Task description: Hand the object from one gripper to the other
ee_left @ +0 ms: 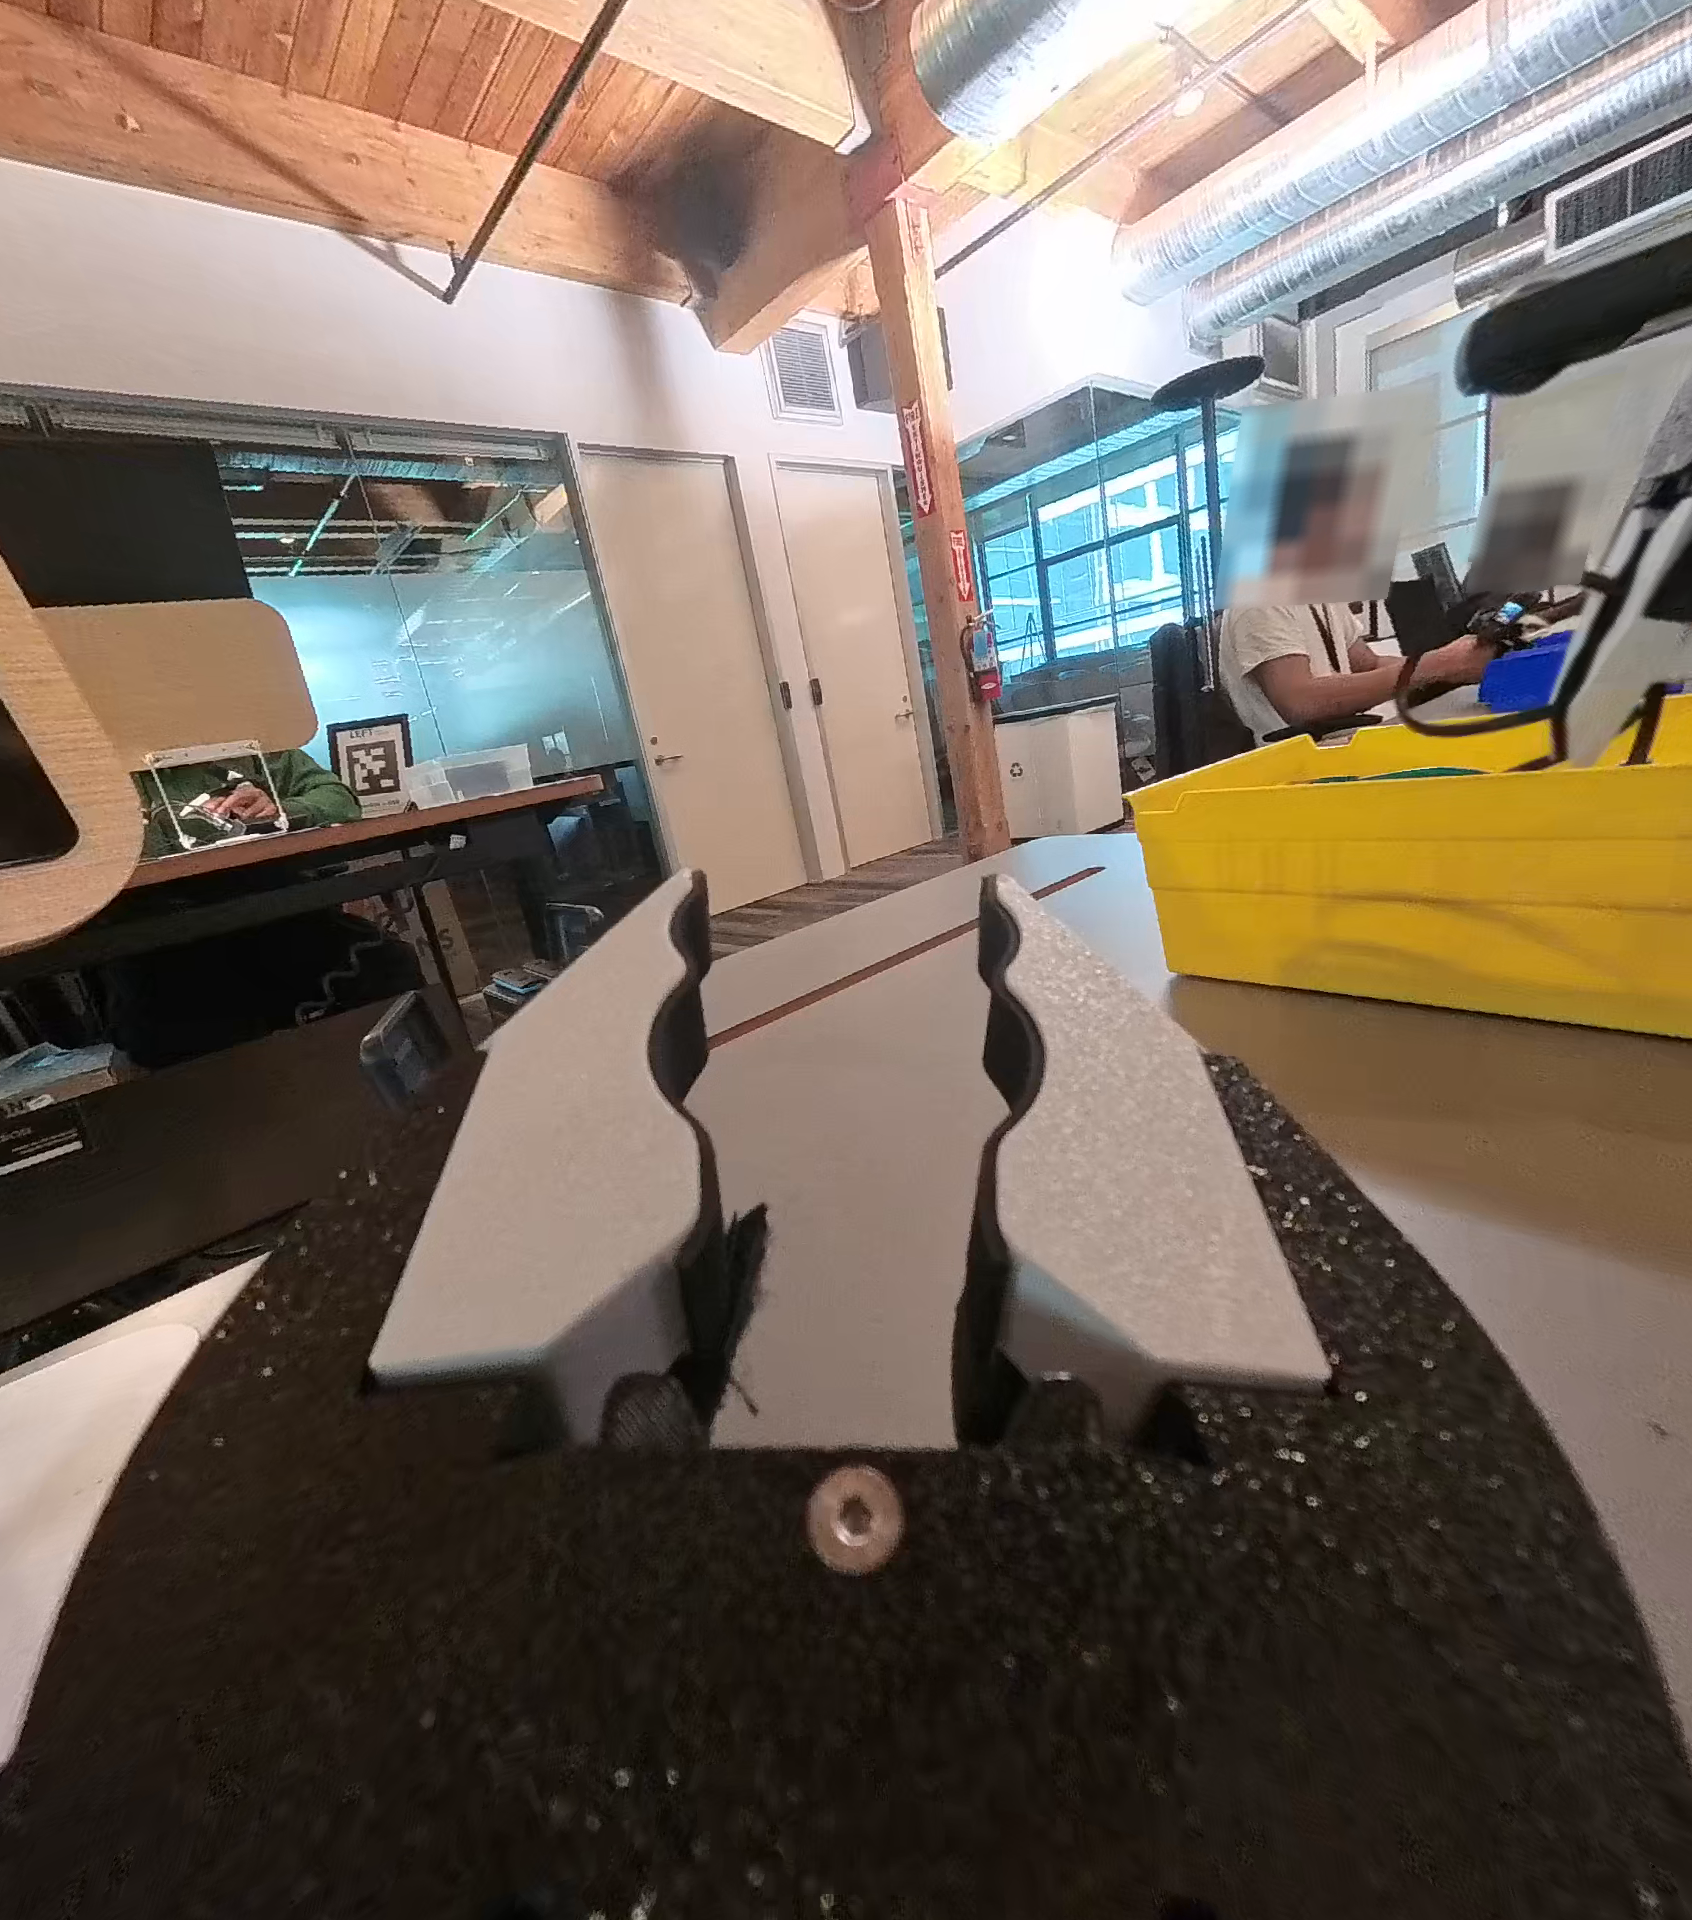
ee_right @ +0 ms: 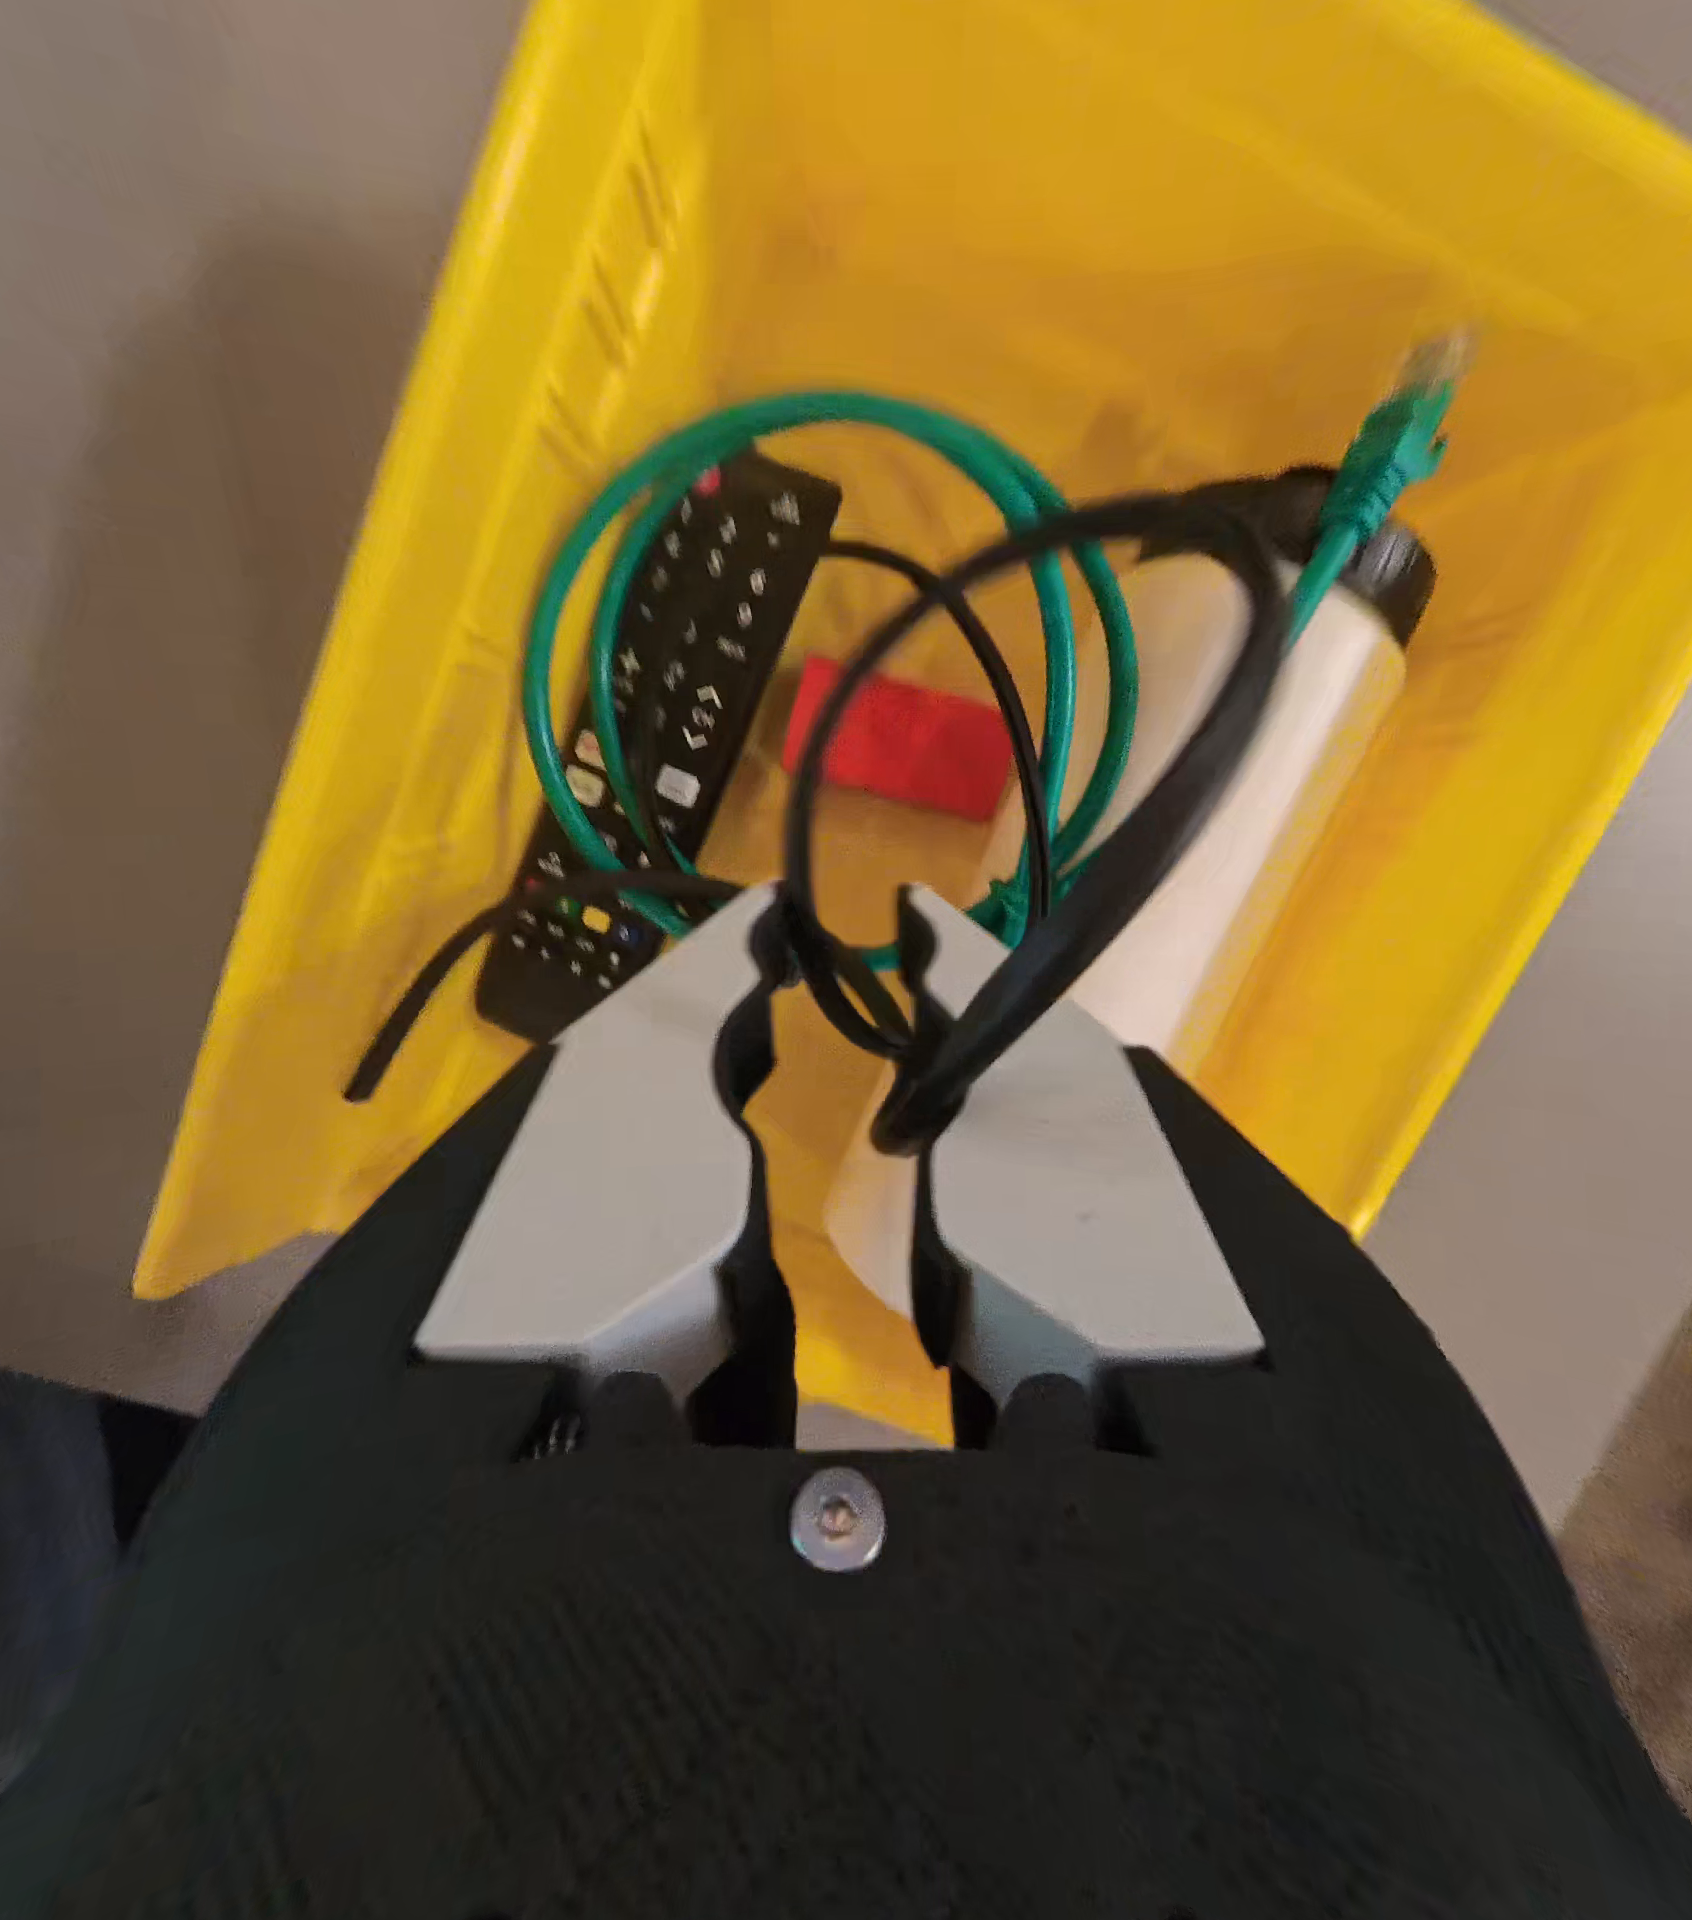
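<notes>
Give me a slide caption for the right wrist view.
Open right claw over yellow bin, around a black zip tie.

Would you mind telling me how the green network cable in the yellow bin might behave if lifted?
The green network cable lies in loose coils, so it would probably flop and uncoil. Black cords cross its loops, so they may snag and drag along.

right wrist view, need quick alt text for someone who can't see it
The right gripper hangs open over a yellow bin, a thin black cable looped between its fingers. In the bin lie a black remote, a coiled green cable, a red block and a white bottle.
</notes>
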